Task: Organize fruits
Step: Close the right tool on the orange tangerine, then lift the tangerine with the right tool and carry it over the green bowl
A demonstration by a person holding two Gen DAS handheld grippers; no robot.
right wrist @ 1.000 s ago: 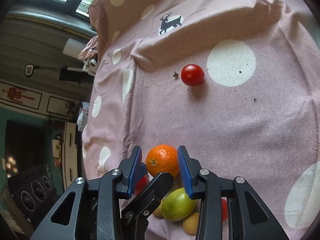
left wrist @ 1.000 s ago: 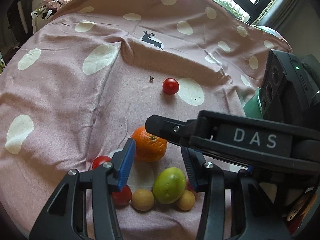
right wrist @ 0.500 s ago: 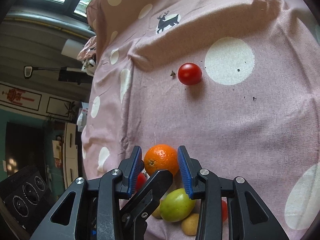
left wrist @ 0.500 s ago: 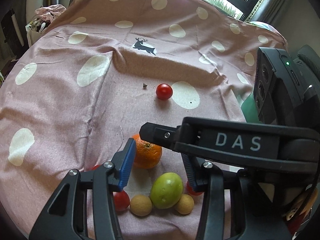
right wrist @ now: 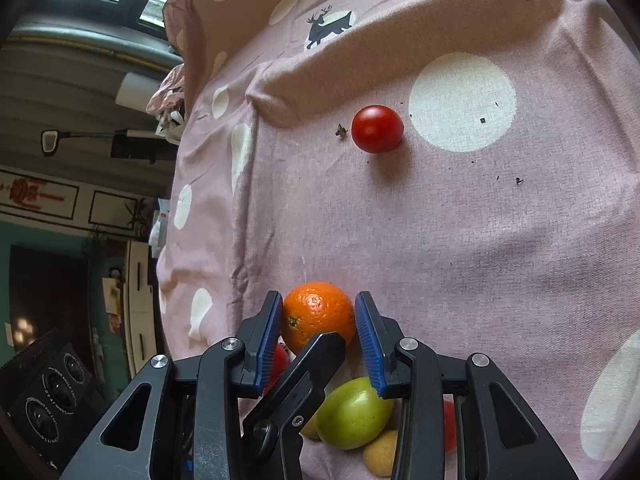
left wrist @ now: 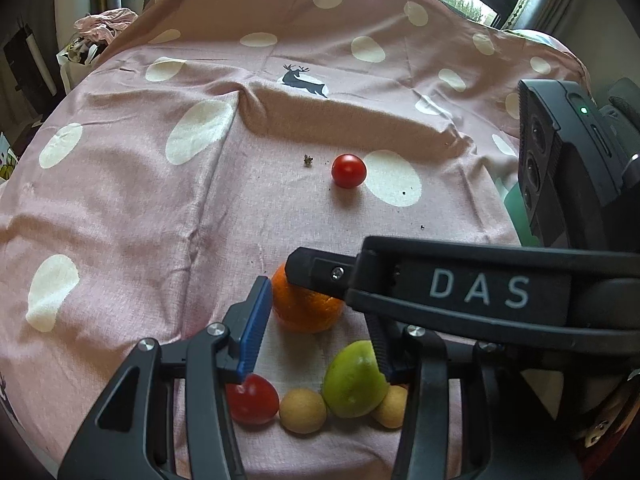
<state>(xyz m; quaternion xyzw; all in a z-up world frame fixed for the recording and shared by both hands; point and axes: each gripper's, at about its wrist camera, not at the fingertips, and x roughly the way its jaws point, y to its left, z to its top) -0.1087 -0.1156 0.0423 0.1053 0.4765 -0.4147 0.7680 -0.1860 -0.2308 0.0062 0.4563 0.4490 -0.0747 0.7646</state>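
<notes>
Pink dotted cloth [left wrist: 168,216] fills both views, and its fold and deer print sit lower in the left view than a second ago, while the fruit cluster has dropped toward the bottom edge. In the right view the right gripper [right wrist: 318,330] frames the orange [right wrist: 320,314] at lower centre exactly as before; whether its blue pads press the peel I cannot tell. The left gripper [left wrist: 316,330] stands unclenched around the same orange [left wrist: 304,312], partly hidden by the other tool's black finger. A green fruit [left wrist: 354,380], two tan balls and a tomato [left wrist: 252,398] lie below it, half covered. One lone tomato [left wrist: 349,171] lies apart, upper centre.
</notes>
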